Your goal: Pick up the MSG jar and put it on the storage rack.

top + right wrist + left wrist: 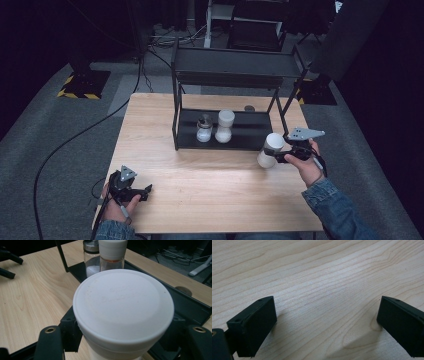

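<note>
My right gripper (pixel 278 154) is shut on a white-capped jar (pixel 270 150), held tilted just above the table at the right front corner of the black shelf rack (pixel 182 122). In the right gripper view the jar's white lid (pixel 123 306) looms between the black jaws. On the rack's lower shelf stand a small metal-capped shaker (pixel 204 129) and a taller white-capped jar (pixel 224 126), the same shaker (pixel 91 257) and jar (pixel 112 253) showing beyond the lid. My left gripper (pixel 145 191) rests low at the table's near left, jaws wide open over bare wood (pixel 324 302).
The wooden table (pixel 210 185) stands on grey carpet. The rack's upper shelf (pixel 235 62) overhangs the lower one. A small dark round thing (pixel 249 108) lies behind the rack. Cables (pixel 60 145) trail over the floor at the left.
</note>
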Demonstrator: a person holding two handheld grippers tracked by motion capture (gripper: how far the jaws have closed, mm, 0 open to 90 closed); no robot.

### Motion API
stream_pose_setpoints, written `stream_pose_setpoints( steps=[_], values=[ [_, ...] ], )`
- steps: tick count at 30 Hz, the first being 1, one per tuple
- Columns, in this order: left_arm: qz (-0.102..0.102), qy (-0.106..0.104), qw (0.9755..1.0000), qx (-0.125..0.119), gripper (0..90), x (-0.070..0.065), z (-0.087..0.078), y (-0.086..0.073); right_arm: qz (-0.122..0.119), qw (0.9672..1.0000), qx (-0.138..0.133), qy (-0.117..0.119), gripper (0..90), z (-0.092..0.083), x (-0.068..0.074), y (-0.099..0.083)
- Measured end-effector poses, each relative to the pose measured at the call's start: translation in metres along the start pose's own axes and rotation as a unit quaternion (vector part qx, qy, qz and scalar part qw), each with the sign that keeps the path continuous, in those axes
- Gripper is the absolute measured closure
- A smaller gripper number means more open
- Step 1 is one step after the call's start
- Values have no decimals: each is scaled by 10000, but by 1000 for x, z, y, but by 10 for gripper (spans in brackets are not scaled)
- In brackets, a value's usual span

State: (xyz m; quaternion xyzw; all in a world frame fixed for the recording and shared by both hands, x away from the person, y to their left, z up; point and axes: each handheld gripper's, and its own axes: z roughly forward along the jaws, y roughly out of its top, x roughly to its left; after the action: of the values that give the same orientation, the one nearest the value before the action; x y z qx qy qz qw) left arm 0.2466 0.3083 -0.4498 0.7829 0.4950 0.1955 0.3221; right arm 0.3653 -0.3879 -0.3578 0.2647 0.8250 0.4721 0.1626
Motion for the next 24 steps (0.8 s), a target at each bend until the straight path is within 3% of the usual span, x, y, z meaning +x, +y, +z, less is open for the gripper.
stream_pose_setpoints(
  steps=[24],
  values=[
    [-19,16,10000,7,20,-1,1,1,-173,9998,-55,47,337,-11,-8,41]
  ],
)
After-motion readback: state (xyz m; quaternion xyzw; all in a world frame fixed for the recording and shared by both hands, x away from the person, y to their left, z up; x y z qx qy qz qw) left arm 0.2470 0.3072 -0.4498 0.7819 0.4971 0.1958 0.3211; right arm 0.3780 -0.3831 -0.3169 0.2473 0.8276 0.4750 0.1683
